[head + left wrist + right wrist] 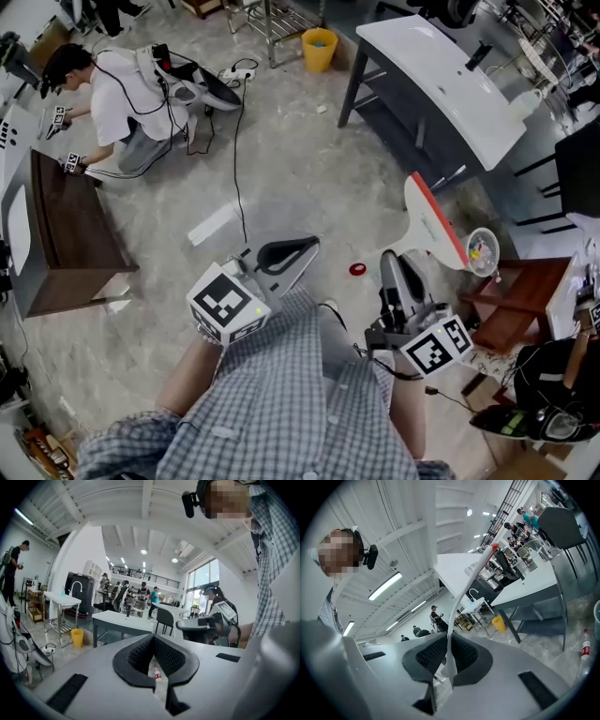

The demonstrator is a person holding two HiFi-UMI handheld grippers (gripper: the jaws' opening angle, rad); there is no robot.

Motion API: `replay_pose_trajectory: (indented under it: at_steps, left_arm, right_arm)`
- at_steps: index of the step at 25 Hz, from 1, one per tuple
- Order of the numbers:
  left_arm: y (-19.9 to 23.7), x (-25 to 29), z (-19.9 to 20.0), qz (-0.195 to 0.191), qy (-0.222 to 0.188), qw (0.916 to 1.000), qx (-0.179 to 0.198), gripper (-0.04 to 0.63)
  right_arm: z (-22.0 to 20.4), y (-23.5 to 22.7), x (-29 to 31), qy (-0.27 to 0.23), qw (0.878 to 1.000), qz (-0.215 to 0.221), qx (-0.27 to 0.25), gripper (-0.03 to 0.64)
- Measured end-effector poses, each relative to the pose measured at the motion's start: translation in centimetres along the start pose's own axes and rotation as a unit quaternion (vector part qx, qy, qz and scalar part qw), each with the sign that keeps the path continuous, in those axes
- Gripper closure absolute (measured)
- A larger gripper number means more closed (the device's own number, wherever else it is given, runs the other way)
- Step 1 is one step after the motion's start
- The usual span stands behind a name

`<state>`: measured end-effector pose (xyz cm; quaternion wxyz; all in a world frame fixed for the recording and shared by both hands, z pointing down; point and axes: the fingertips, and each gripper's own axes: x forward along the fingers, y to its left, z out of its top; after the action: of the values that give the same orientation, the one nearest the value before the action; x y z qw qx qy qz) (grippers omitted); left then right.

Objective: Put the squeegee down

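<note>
Squeegee (431, 220) stands clamped by its handle in the right claw (394, 265), white desk (450, 84) beyond; left claw (305, 249) closed, empty

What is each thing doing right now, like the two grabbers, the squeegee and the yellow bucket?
left gripper: shut, holding nothing.
right gripper: shut on the squeegee's handle.
squeegee: held up in the air, not yet put down.
yellow bucket: standing upright on the floor.

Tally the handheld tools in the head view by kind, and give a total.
squeegee: 1
tongs: 2 (left tongs empty, right tongs gripping the squeegee)
Total: 3
</note>
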<state>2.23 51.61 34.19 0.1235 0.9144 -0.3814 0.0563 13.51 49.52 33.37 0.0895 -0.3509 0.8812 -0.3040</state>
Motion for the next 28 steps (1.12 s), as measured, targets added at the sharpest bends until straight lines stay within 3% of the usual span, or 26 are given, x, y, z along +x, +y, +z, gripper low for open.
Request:
replay_pose_trajectory:
  at_steps: [16,28]
  left_arm:
    - [1.0,-2.9,0.3,0.003,-0.01,0.9999,0.006,0.589]
    - [2.7,-1.7,0.4,0.024,-0.012,0.9996,-0.007,0.589]
  right_arm:
    - [-0.7,2.1,1.1,-0.006,1.0,-0.004,-0.003,0.588]
    - [0.4,0.2,3.2,0.0,1.0,0.013,0.008,0.588]
